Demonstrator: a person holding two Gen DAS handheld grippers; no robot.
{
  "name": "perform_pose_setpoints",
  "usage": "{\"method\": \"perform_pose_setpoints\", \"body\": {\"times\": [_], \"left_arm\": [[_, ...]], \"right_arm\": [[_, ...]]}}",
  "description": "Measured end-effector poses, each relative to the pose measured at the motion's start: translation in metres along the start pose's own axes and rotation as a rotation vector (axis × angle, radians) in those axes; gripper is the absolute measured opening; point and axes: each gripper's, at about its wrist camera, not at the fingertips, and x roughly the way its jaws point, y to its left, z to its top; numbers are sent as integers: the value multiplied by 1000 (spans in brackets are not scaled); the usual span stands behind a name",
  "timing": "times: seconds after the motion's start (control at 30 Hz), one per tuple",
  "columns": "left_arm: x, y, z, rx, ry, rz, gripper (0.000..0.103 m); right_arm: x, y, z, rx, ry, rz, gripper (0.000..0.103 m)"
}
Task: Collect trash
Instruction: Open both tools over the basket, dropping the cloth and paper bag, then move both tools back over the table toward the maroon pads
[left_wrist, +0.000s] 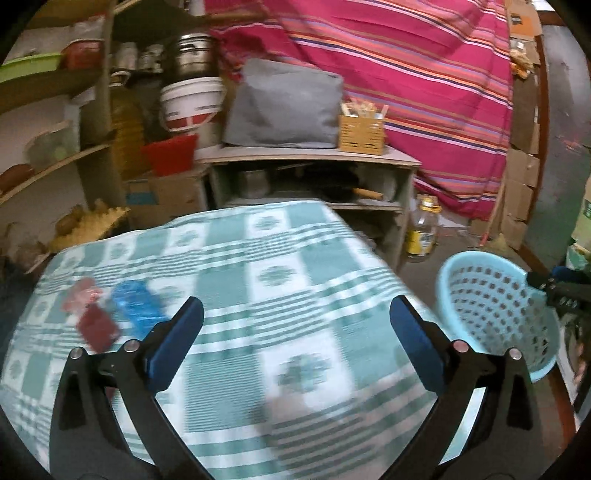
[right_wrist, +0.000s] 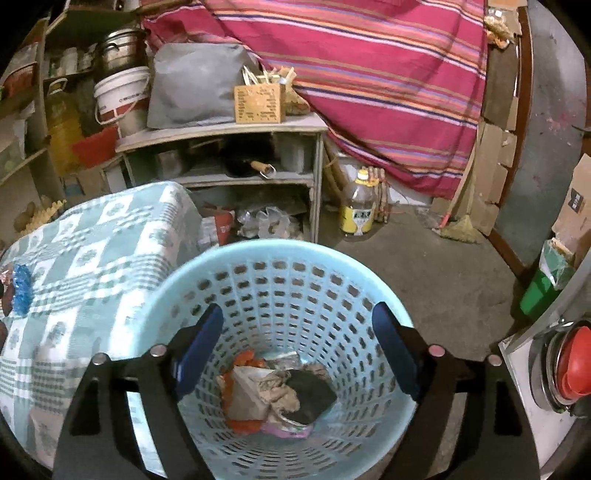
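Observation:
A light blue perforated basket (right_wrist: 280, 249) stands on the floor beside the table, with crumpled paper and wrappers (right_wrist: 280, 395) lying in its bottom. My right gripper (right_wrist: 298, 314) hangs open over the basket's mouth with nothing between its fingers. My left gripper (left_wrist: 295, 310) is open and empty above the green checked tablecloth (left_wrist: 258, 240). Left of it on the cloth lie a blue wrapper (left_wrist: 136, 308), a dark red wrapper (left_wrist: 98, 326) and a pinkish scrap (left_wrist: 79, 295), all blurred. The basket (left_wrist: 495, 314) shows at the right in the left wrist view, with the right gripper's tip (left_wrist: 557, 291) at its rim.
Behind the table is a low shelf unit (right_wrist: 221, 129) bearing a grey bag (right_wrist: 195, 85) and a wicker box (right_wrist: 258, 103). An oil bottle (right_wrist: 358, 206) stands on the concrete floor. A red-lidded pot (right_wrist: 569, 365) sits on a surface at the right. Striped cloth (right_wrist: 369, 74) hangs behind.

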Motion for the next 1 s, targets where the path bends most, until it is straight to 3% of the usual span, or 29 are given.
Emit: {"method": "perform_pose_setpoints", "body": {"times": [0.07, 0.47, 0.73, 1.0], "left_arm": [[-3, 18, -4, -4, -4, 24, 97], [-2, 135, -48, -78, 45, 138, 97], [-5, 171, -62, -72, 65, 171, 98], [5, 200, -80, -106, 158, 157, 97]], "right_arm": [[-7, 12, 2, 0, -22, 16, 92], [-13, 138, -1, -125, -27, 143, 92], [-5, 203, -17, -137, 3, 191, 92], [4, 230, -14, -81, 28, 236, 92]]}}
